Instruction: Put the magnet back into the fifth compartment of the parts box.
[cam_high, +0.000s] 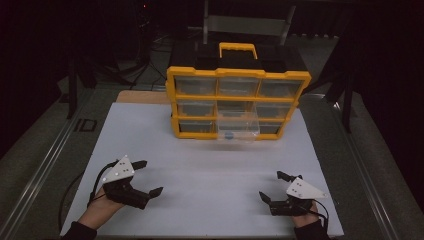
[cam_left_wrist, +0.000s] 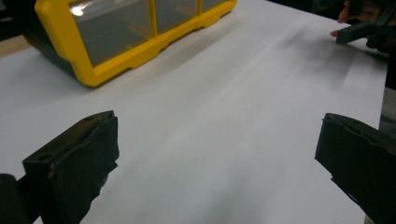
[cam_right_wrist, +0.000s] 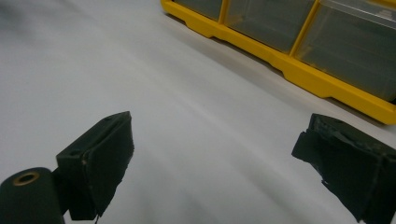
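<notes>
Left gripper (cam_high: 148, 178) jaws wide, holding nothing | right gripper (cam_high: 272, 186) wide too, empty | yellow drawer organizer (cam_high: 238, 102) well apart, one clear drawer (cam_high: 238, 128) pulled out

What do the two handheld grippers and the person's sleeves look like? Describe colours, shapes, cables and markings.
The left gripper and the right gripper are both black, with two blocky jaws. Each carries a grey three-cornered plate dotted with small white markers, and trails a black cable. The sleeves are dark.

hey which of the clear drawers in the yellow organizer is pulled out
The middle drawer of the bottom row: it juts forward from the yellow organizer, while the other drawers sit flush.
</notes>
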